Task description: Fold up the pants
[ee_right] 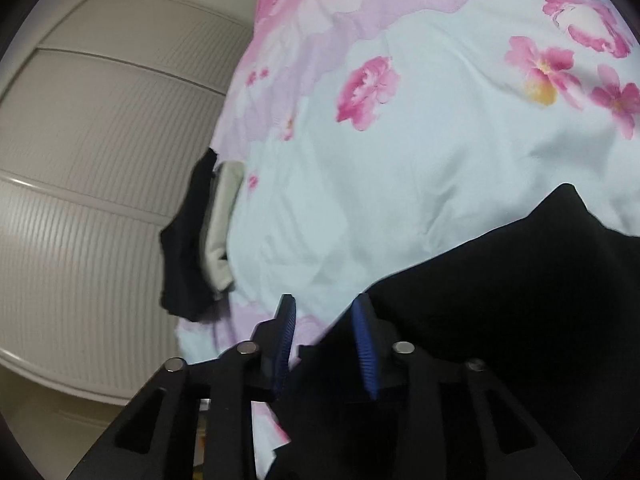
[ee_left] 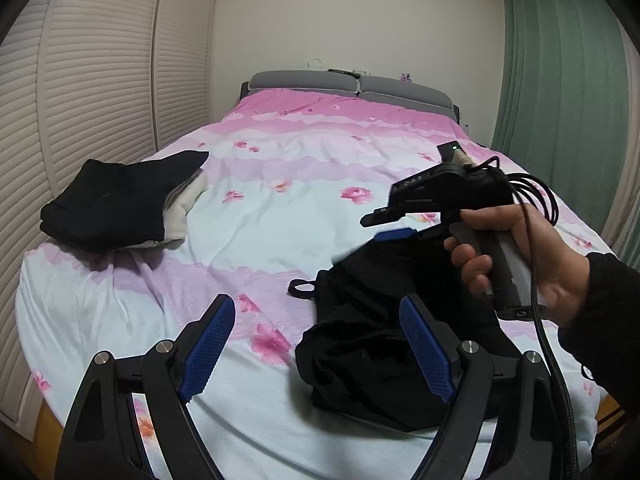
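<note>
Black pants (ee_left: 372,352) lie crumpled on the near right part of the bed, and in the right wrist view they (ee_right: 500,300) fill the lower right. My left gripper (ee_left: 318,302) is open wide just above the pants' left edge, its right blue pad over the cloth and its left pad over bare cover. A hand holds my right gripper (ee_left: 384,227) above the far end of the pants. Its jaws (ee_right: 325,300) stand partly apart; bed cover shows between the tips and black cloth lies under and to the right of them. The pads do not visibly press on cloth.
A folded pile, black on top of pale cloth (ee_left: 108,200), sits at the bed's left edge (ee_right: 188,248). The flowered pink and white cover (ee_left: 280,168) spreads toward a grey headboard (ee_left: 352,84). Louvred wardrobe doors (ee_left: 92,80) stand on the left, a green curtain (ee_left: 560,80) on the right.
</note>
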The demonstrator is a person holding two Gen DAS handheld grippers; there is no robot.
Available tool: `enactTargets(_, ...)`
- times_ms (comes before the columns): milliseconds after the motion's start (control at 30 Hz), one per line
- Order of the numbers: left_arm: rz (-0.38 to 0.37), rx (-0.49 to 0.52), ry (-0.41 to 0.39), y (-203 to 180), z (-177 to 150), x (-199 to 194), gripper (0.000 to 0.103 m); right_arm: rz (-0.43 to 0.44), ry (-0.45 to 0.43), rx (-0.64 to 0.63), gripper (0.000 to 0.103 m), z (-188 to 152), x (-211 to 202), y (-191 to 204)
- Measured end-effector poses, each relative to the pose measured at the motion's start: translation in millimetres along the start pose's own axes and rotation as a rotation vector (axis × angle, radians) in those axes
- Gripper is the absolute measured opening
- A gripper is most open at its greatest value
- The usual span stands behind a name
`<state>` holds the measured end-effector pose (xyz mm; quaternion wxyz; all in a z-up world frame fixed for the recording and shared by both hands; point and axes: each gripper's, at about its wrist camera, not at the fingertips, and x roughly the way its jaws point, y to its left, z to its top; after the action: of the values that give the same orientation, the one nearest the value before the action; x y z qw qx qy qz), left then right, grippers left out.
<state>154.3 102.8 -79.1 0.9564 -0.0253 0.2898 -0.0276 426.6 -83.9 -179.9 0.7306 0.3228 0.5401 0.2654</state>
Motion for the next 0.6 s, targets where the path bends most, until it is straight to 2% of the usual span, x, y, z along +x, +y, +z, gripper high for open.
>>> enactTargets(100,-0.006,-0.002,0.000,2,0,0,0.085,-0.038,-0.034,-0.074,0.036,-7,-18,7)
enactTargets(233,-0.011,-0.002,-0.007,4,1,-2,0.085,-0.153,-0.114,-0.201,0.048,-34,-58,20)
enactTargets(300,-0.010,-0.004,-0.013,5,1,-6,0.085,-0.183,-0.138,-0.231,0.054,-54,-71,21)
enactTargets(433,0.005,0.002,-0.021,12,-2,-16,0.085,-0.195,-0.082,-0.250,0.056,-96,-65,23)
enactTargets(600,0.030,-0.008,-0.003,24,-8,-22,0.085,-0.217,-0.002,-0.281,0.056,-113,-29,36)
